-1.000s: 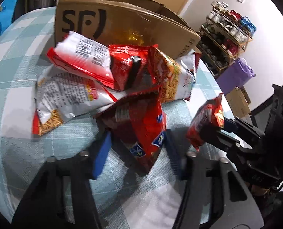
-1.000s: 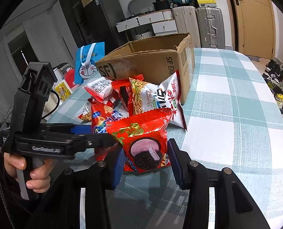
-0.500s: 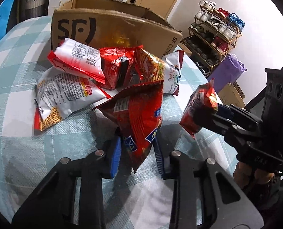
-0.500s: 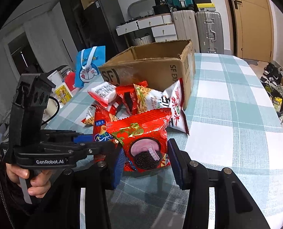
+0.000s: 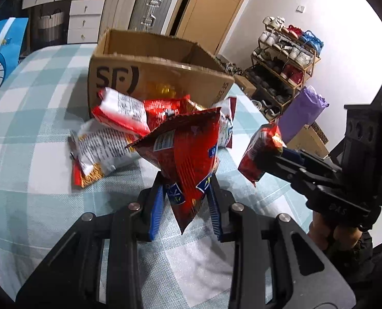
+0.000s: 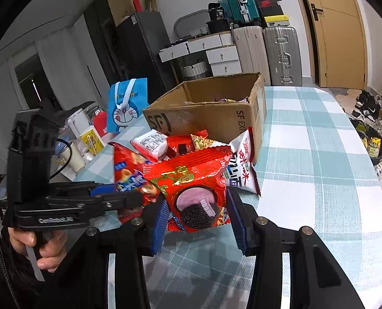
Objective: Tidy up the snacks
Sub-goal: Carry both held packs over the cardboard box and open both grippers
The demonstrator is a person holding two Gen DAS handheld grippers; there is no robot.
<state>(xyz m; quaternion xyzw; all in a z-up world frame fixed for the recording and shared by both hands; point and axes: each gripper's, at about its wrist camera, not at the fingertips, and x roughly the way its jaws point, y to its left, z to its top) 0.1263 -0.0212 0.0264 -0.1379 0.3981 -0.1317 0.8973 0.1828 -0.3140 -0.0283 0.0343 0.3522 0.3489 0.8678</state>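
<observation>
1. Left wrist view: the left gripper (image 5: 185,200) sits at lower centre, its blue fingers (image 5: 157,211) pinched on the lower corner of a red chip bag (image 5: 185,149), which hangs clear of the checked desk (image 5: 36,180). Behind it, at centre, a heap of snack packets (image 5: 119,126) lies against the open cardboard box (image 5: 149,74). At right, the right gripper (image 5: 270,154) clamps a red packet.
2. Right wrist view: the right gripper (image 6: 198,219) at lower centre has its fingers (image 6: 236,221) closed on a red cookie packet (image 6: 191,180), held above the desk (image 6: 319,154). The left gripper (image 6: 129,195) enters from the left, gripping the chip bag (image 6: 129,172). The box (image 6: 211,110) stands at centre, behind the heap.
</observation>
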